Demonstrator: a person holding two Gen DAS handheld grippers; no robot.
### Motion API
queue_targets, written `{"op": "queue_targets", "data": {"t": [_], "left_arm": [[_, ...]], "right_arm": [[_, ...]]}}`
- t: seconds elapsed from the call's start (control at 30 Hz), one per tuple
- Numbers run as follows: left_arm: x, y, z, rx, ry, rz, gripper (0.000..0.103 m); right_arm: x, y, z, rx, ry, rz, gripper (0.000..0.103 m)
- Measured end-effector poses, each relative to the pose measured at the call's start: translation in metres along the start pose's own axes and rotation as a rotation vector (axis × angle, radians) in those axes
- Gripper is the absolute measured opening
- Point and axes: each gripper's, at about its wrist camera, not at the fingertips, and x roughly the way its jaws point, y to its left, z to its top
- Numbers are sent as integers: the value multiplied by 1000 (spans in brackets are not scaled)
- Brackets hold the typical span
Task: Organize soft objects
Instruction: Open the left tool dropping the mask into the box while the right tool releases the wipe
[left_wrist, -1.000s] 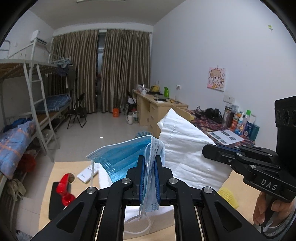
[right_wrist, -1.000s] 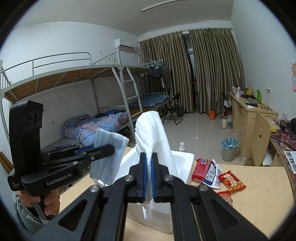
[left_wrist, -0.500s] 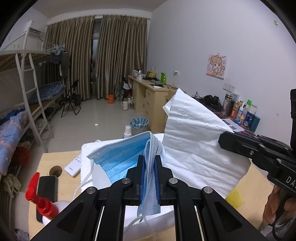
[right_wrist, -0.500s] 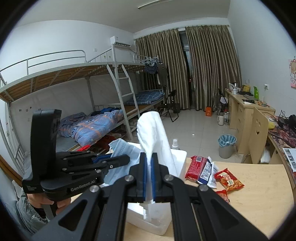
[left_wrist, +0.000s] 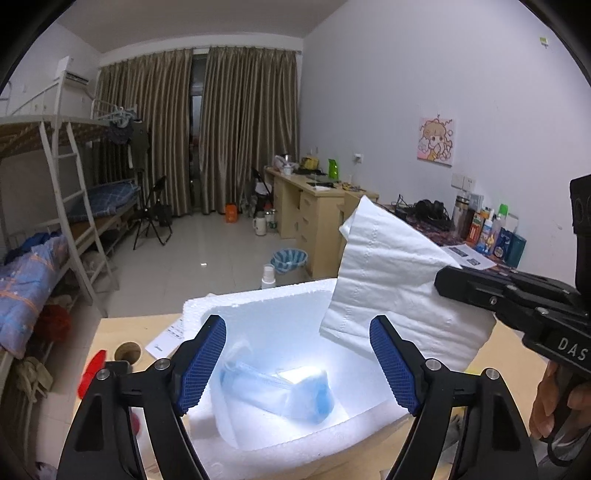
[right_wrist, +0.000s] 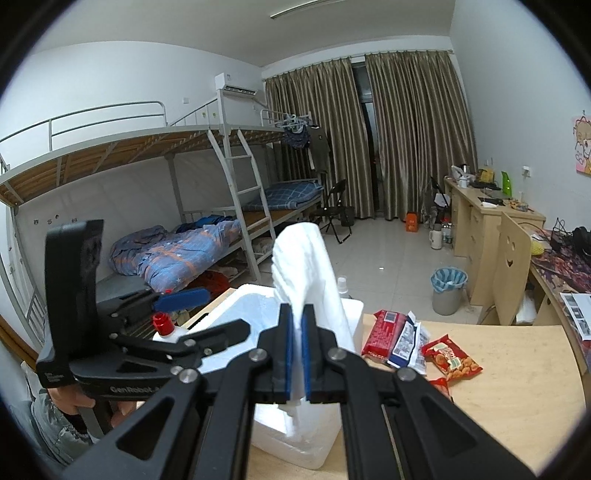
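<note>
Two grippers of mine hang over the white foam box (left_wrist: 258, 299), both tilted slightly down. My left gripper (left_wrist: 299, 365) is opening its jaws, nothing between them; the blue face mask (left_wrist: 280, 391) lies on the box floor below. My right gripper (right_wrist: 297, 350) is clamped tight on a folded white tissue (right_wrist: 306, 266), held upright above the box's right edge. Snack packets (right_wrist: 417, 345) lie on the wooden table (right_wrist: 517, 387) beside the box

White letters "DAS" stand on the black body of the right hand-held gripper (left_wrist: 461, 284) — the rest runs out of the left wrist view. In the right wrist view, "GenRobot.A" is printed along the left hand-held gripper (right_wrist: 199, 314) — its ending hidden. The snack packets' (right_wrist: 452, 362) print is too small to read.
</note>
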Motion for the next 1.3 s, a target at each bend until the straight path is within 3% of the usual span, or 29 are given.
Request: {"op": "queue_targets", "data": {"t": [0.27,0.63,0.83,0.87,0.9,1.0,1.03,1.3], "left_arm": [[-24,9,-1,-15,-45,74,92],[-54,29,-5,-79,-110,63,94],[-56,33,-8,-102,-98,64,94],[-57,32,-9,-93,-103,74,94],[-58,30,-9,-75,-108,93,94],[-58,28,-9,-54,-107,106,94],[-58,27,-9,-56,-108,100,94],[-56,25,-11,-81,-78,97,94]], "right_arm": [[10,5,3,-13,11,18,7],[36,19,2,-29,56,50,7],[43,24,0,-39,75,52,8],[43,24,1,-39,78,47,9],[43,24,0,-40,77,41,17],[41,22,0,-30,65,26,56],[38,22,0,-27,54,25,60],[19,20,-2,-25,33,5,60]]}}
